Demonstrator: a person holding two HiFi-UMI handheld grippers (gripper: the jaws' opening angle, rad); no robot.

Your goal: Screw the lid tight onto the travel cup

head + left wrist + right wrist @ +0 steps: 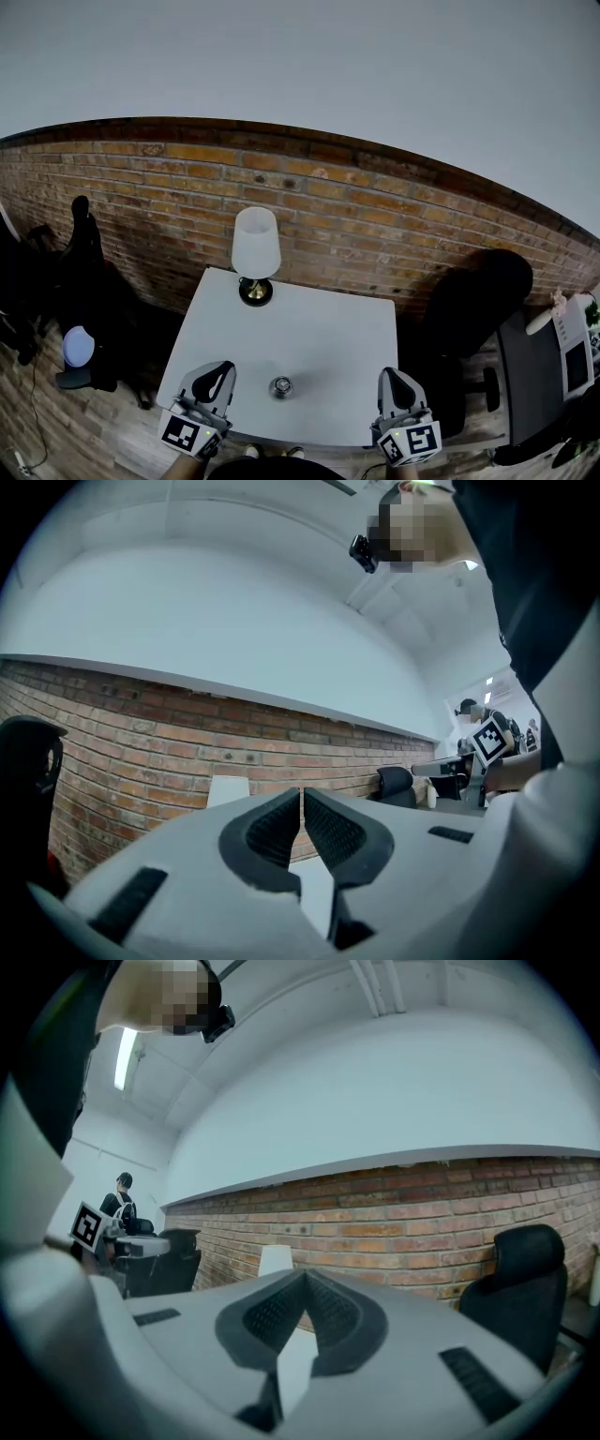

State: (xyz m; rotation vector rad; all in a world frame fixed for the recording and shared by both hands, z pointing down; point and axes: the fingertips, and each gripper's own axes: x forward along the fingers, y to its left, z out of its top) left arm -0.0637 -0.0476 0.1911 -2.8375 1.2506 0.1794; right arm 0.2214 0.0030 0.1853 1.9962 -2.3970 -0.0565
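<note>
Beside the travel cup (281, 386), left tongs (217, 369) and right tongs (391, 374) point level, closed.

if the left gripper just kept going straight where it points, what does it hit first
Most likely the brick wall. The left gripper, jaws shut, points roughly level above the table; the lamp shade sits just left of its line, though depth is unclear.

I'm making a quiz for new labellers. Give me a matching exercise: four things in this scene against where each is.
1 lamp
2 travel cup
3 left gripper
4 black chair

A right of the table
B table's far edge, by the brick wall
C near edge, middle
D near left corner, fingers shut

Pairs: 1-B, 2-C, 3-D, 4-A
</note>
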